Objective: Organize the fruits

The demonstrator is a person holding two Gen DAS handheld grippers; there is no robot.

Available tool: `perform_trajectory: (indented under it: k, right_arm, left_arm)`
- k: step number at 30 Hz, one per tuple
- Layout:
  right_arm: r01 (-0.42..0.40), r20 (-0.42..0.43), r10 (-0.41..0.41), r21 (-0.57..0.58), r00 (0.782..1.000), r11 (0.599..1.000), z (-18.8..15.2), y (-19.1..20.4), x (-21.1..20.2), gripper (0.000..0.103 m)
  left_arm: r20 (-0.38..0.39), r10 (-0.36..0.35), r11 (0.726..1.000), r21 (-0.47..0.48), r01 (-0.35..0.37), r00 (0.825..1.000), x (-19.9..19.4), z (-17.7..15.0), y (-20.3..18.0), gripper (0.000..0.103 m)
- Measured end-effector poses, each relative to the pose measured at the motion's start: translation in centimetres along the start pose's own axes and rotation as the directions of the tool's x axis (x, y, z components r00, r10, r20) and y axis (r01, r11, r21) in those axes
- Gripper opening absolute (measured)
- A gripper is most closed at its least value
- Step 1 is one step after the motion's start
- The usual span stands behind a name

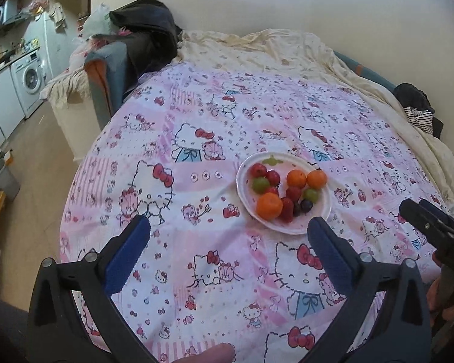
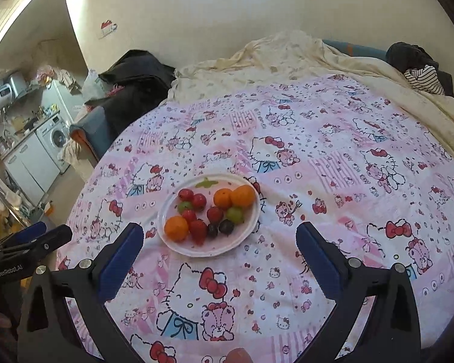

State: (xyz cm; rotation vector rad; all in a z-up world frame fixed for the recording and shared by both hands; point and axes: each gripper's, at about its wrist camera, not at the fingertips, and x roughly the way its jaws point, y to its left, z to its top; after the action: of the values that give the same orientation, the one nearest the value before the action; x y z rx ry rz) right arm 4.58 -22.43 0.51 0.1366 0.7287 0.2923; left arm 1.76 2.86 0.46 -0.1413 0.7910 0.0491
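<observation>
A fingertip [image 1: 218, 352] shows at the bottom edge of the left wrist view, under the left gripper [image 1: 228, 227], whose blue-padded jaws stand wide apart with only the pink cartoon-cat quilt [image 1: 196, 139] between them. The right gripper [image 2: 219, 236] is spread just as wide and also holds nothing.

The white plate [image 2: 248, 227] of fruit sits on the quilt, well in from the bed's near edge and nearer its left side than its right. From the left gripper the plate lies ahead and to the right, its near rim just beyond the right pad. From the right gripper it lies ahead and to the left, with its near rim falling between the two pads. By that reading, the right hand looks better lined up for a straight reach.

On the plate, a tangerine [image 2: 176, 227] and a strawberry [image 2: 197, 230] lie nearest the rim facing the grippers, two dark grapes [image 2: 219, 228] beside them; two more tangerines [image 2: 234, 196] sit at the far right.

Each view catches the other gripper at its margin: the right one's black finger [image 1: 429, 227] at right, the left one's [image 2: 33, 243] at left, beyond the bed's left edge.
</observation>
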Motion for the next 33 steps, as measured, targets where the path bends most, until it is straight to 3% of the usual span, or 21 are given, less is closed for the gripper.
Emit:
perform_trajectory:
  k: [14,33]
  right_arm:
    - [0.022,-0.020,-0.024,-0.093,1.000,0.995,-0.8,2.1,1.5,0.103]
    - [0.036,-0.025,-0.038,-0.080,0.999,0.996,-0.9,1.7,1.7,0.103]
  left_arm:
    - [0.007,0.007,0.999,0.035,-0.007,1.000,0.7,-0.5,-1.1,0.103]
    - [0.007,0.001,1.000,0.027,-0.001,1.000,0.6,-0.4,-0.9,0.103]
